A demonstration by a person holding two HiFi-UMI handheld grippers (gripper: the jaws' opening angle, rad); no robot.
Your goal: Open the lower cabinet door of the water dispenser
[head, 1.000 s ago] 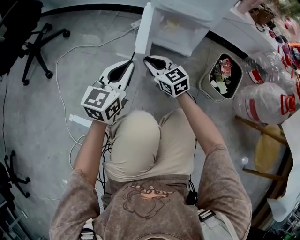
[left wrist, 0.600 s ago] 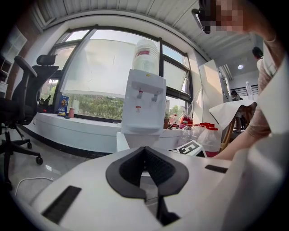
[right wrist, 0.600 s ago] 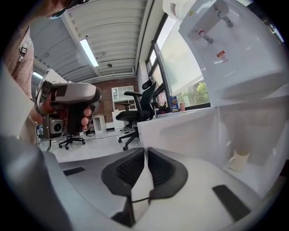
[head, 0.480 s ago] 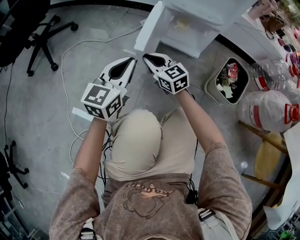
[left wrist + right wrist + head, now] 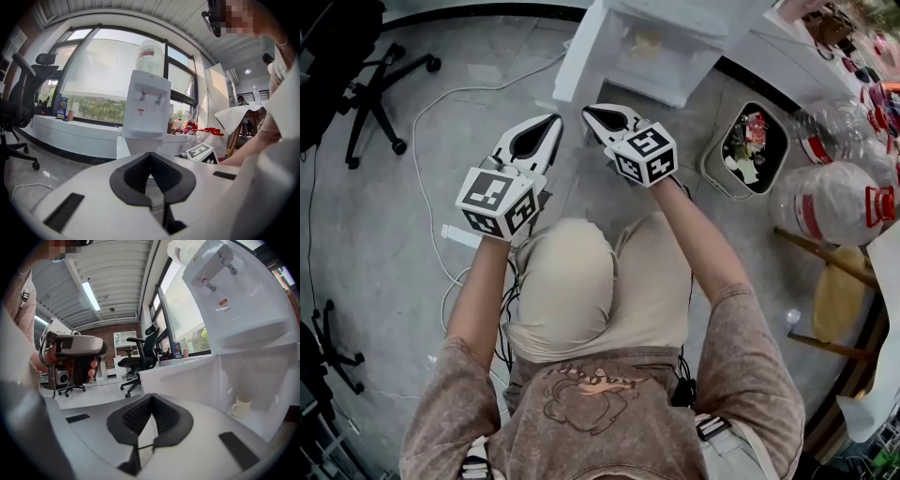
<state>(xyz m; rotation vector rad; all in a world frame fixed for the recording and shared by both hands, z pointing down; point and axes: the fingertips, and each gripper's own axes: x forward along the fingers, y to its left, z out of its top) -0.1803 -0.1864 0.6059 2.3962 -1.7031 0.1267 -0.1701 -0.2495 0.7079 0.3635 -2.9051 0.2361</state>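
The lower cabinet door (image 5: pixel 577 52) already stands swung open to the left, so I hold both claws back near me, left claw (image 5: pixel 554 120) clenched empty, right claw (image 5: pixel 589 112) just pinched shut on nothing.

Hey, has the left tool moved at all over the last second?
No. In the head view the left tool sits in the same spot relative to the office chair base on the floor.

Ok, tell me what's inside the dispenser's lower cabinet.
One pale mug stands on the cabinet floor, handle to the left. The floor's front strip is covered in the right gripper view, and in the head view the dispenser overhangs the cabinet's back.
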